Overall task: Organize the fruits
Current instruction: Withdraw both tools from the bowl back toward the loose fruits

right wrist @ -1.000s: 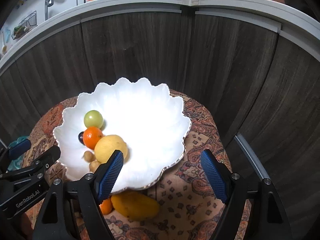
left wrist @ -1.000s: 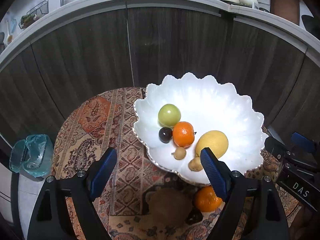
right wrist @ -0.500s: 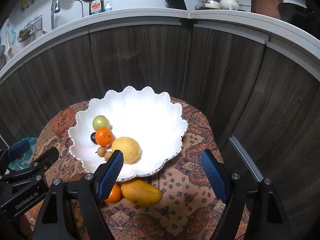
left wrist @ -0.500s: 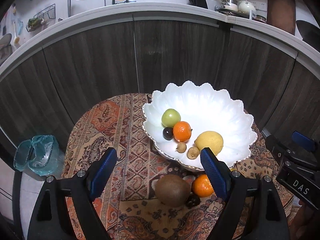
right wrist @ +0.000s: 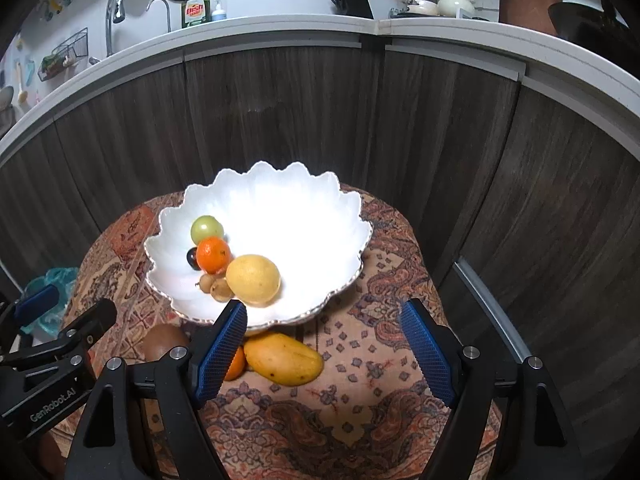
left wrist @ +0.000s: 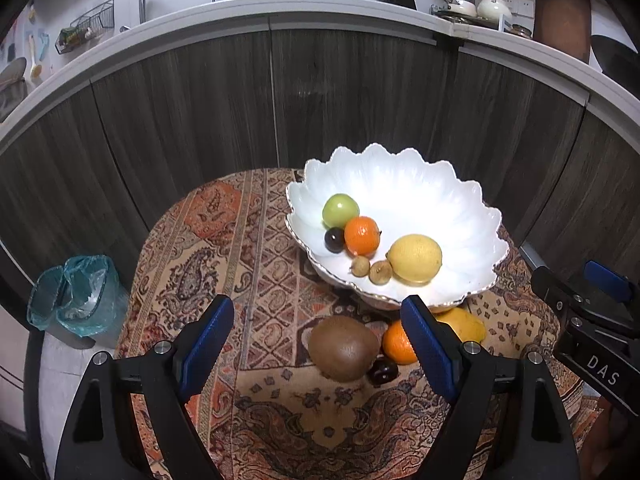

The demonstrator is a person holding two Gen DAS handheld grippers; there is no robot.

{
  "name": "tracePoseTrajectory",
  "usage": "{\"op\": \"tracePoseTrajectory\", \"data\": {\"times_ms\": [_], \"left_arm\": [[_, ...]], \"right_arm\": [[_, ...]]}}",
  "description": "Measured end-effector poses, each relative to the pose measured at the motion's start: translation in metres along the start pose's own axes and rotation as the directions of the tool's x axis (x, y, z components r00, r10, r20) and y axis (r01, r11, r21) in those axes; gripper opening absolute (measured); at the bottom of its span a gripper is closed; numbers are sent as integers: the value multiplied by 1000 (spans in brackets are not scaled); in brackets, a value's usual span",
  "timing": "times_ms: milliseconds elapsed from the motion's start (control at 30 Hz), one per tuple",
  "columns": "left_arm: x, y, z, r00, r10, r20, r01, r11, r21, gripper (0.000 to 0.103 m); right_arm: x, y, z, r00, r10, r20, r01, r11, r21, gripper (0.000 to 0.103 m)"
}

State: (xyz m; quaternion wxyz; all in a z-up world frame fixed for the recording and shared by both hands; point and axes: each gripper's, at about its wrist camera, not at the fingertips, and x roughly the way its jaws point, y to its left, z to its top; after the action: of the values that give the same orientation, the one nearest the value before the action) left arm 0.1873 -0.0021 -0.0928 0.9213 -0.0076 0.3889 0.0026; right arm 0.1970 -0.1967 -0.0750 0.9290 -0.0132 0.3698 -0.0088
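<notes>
A white scalloped bowl (left wrist: 432, 184) (right wrist: 304, 200) stands on a patterned round table (left wrist: 224, 240). It holds a green fruit (left wrist: 340, 210), an orange (left wrist: 362, 235), a dark plum (left wrist: 334, 239), a yellow lemon (left wrist: 415, 258) and two small brown fruits (left wrist: 370, 269). On the cloth in front lie a kiwi (left wrist: 343, 348), an orange (left wrist: 396, 343), a dark plum (left wrist: 383, 372) and a mango (right wrist: 283, 359). My left gripper (left wrist: 318, 350) is open and empty above the kiwi. My right gripper (right wrist: 324, 354) is open and empty, just right of the mango.
Dark wood cabinets (left wrist: 200, 112) curve behind the table under a white counter (left wrist: 280, 6) with a sink tap and dishes. A bin with a blue bag (left wrist: 74, 294) stands on the floor at the left.
Both grippers have pulled back and up from the bowl. The kiwi, loose orange, plum and mango in front of the bowl have come fully into view.
</notes>
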Motion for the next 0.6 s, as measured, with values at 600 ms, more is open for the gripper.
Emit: {"op": "tracePoseTrajectory", "data": {"times_ms": [600], "left_arm": [[53,-9,-25,993,-27,-117,25,1000,-14,86]], "right_arm": [[40,-5,-25,996,-7,-91,8,1000,15,80]]}}
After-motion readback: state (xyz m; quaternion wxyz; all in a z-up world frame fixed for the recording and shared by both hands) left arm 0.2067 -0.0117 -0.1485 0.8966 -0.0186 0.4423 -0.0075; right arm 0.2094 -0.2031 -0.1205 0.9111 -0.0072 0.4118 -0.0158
